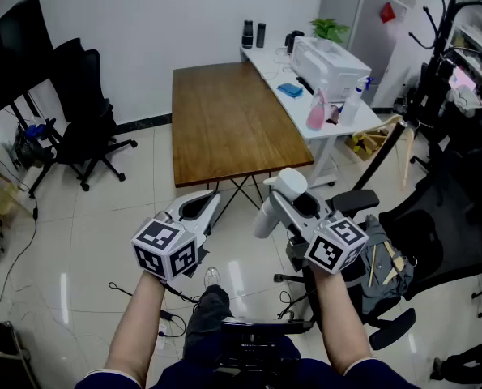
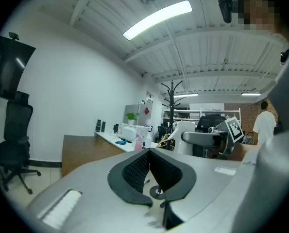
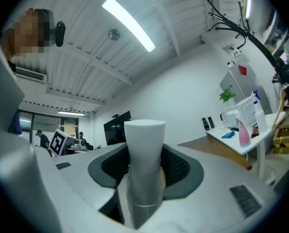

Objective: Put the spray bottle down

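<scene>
The right tool is clamped on a white, smooth-sided plastic spray bottle, its dark pads pressing the body from both sides while the bottle's top stands out beyond the jaws. The bottle is held in the air over the pale tiled floor, just short of the near edge of the brown wooden worktop. The left tool, beside it, has its jaws together with nothing between them.

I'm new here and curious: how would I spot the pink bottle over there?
Beside the brown wooden table runs a white desk. At its near end stands the pink bottle, the only pink one, next to a white bottle.
</scene>
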